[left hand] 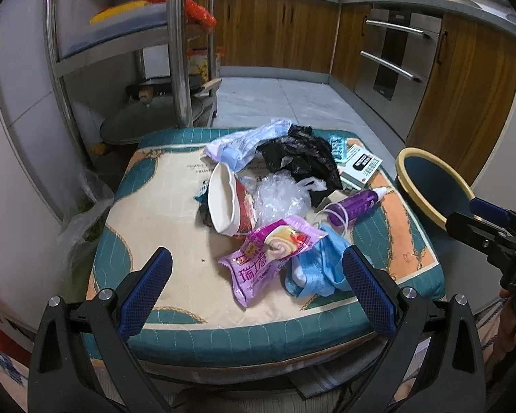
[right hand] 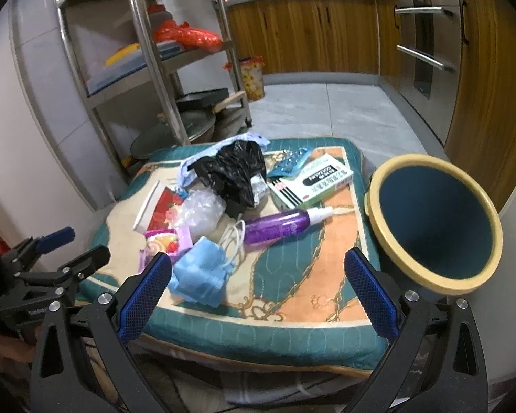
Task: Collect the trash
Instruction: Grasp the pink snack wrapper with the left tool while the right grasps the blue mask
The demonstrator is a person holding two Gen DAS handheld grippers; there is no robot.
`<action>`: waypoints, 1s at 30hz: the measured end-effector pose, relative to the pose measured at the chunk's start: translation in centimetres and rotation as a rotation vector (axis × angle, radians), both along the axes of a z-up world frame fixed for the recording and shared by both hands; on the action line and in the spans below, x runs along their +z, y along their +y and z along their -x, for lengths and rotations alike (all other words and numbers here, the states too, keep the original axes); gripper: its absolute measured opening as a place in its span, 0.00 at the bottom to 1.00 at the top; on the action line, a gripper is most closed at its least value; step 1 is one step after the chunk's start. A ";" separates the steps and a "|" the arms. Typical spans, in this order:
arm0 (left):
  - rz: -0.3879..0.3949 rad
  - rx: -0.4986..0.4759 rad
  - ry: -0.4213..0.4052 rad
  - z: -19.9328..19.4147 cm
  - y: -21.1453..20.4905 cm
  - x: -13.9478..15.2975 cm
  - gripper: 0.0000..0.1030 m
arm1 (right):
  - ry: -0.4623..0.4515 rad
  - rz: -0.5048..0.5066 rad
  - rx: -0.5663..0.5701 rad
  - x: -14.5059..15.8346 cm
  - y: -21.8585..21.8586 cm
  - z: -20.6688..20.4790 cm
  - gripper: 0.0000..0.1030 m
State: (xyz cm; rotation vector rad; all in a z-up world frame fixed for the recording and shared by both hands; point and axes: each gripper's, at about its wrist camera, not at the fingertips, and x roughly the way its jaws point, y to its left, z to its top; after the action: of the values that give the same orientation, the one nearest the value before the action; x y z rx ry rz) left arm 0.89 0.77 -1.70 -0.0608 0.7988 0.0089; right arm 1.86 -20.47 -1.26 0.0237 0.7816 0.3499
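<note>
Trash lies piled on a teal and cream cushion (left hand: 161,241): a pink snack wrapper (left hand: 263,256), a blue face mask (left hand: 316,268), a paper cup on its side (left hand: 228,203), clear plastic (left hand: 280,196), a black bag (left hand: 302,158), a purple bottle (left hand: 352,204), a medicine box (left hand: 359,165). A blue bin with a yellow rim (right hand: 433,222) stands at the cushion's right. My left gripper (left hand: 256,290) is open, just short of the wrapper and mask. My right gripper (right hand: 258,292) is open above the cushion's (right hand: 292,275) front edge, the mask (right hand: 201,273) by its left finger.
A steel shelf rack (left hand: 175,51) with pans and lids stands behind the cushion on the left. Wooden kitchen cabinets (left hand: 278,31) and an oven run along the back and right. A clear plastic bag (left hand: 82,220) hangs left of the cushion.
</note>
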 end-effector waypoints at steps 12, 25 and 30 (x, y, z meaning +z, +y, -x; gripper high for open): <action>0.019 -0.018 0.182 -2.7 0.6 -4.0 0.83 | 0.127 -0.007 0.087 -1.8 1.7 -0.8 0.91; 0.029 -0.146 0.311 -6.1 -0.2 -7.0 0.42 | 0.202 -0.026 0.124 -2.9 2.4 -1.3 0.77; 0.030 -0.186 0.319 -5.8 -0.8 -7.1 0.10 | 0.227 -0.030 0.142 -3.5 2.8 -1.7 0.71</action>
State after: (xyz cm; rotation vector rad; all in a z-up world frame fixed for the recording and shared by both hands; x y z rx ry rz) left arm 6.68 0.00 -8.77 -0.0129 1.1212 -0.1726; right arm 3.54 -17.67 -4.75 0.0363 1.0058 0.4993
